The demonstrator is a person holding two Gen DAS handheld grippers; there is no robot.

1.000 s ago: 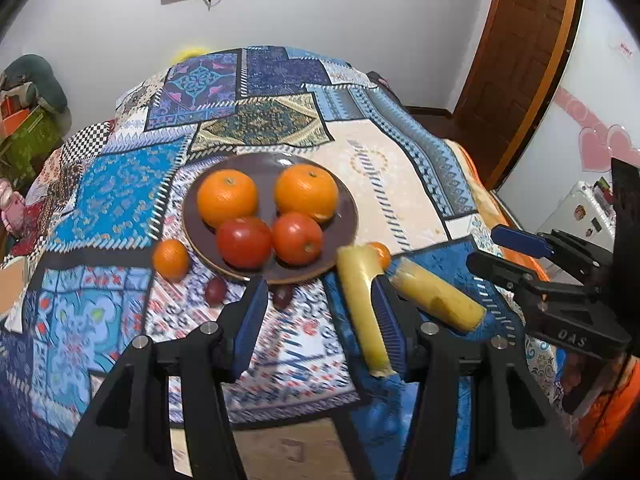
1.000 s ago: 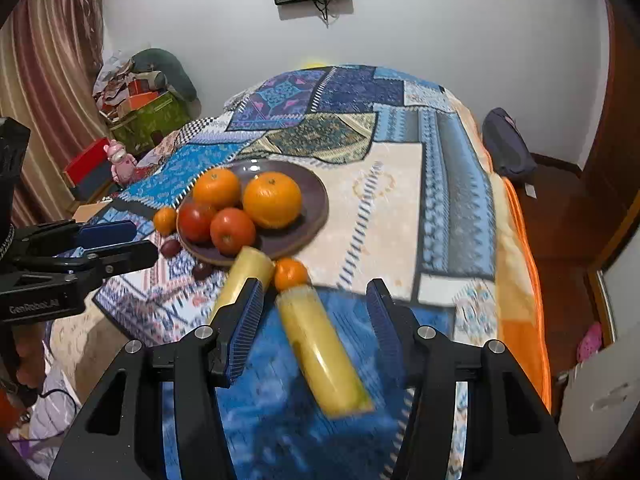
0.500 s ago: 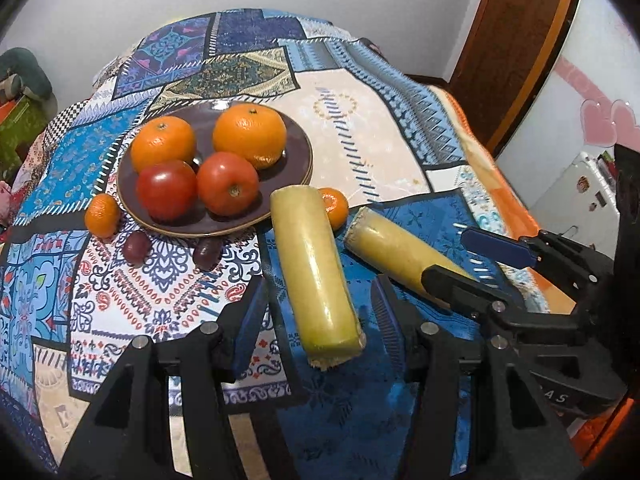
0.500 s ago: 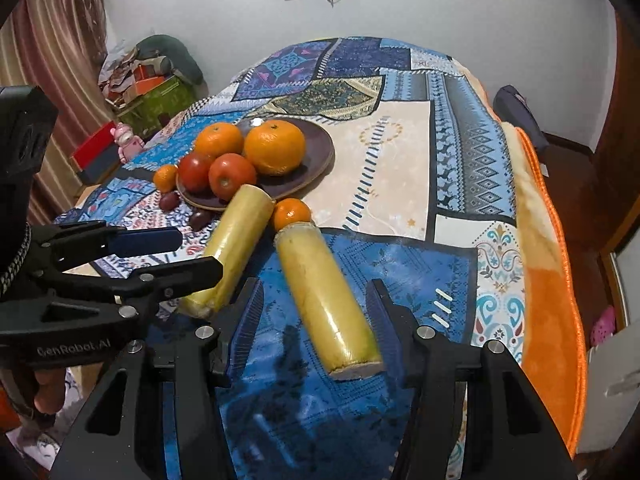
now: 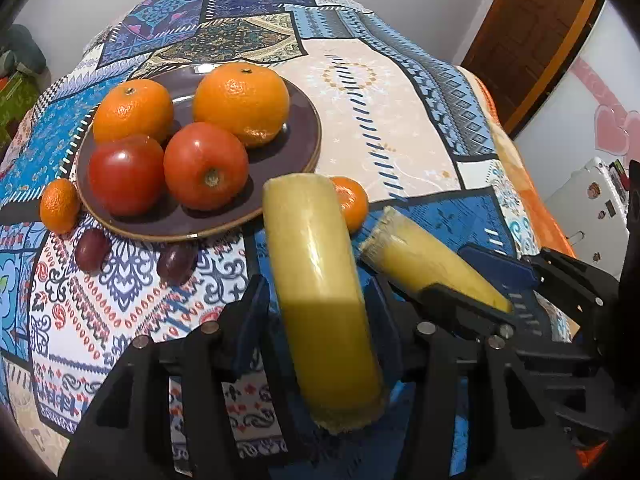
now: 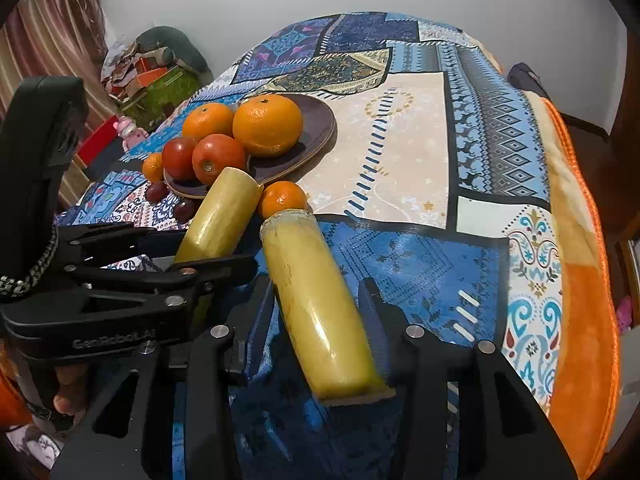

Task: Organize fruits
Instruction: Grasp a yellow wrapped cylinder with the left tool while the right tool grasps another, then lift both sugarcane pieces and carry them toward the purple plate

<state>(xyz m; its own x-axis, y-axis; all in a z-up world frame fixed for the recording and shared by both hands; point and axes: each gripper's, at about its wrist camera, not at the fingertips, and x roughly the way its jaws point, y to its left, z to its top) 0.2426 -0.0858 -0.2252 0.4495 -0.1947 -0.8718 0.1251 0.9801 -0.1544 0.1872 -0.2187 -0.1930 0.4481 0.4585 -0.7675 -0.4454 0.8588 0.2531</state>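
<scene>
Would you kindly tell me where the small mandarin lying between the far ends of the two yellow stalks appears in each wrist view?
Left wrist view: the small mandarin sits right of centre, just past the plate's near-right rim, partly hidden behind the nearer yellow stalk.
Right wrist view: the small mandarin sits left of centre, at the far tip of the stalk between the fingers.
Shared landmark: the purple plate.

Light: bright, even indoor light from above.
Glare: white streaks along both yellow sticks (image 5: 320, 280); sheen on the plate (image 5: 300, 128).
Shadows: gripper shade darkens the stick's near half.
Distortion: fisheye bending, black vignette at 2, 7, 10 o'clock.
Focus: sharp centre, softer edges.
</scene>
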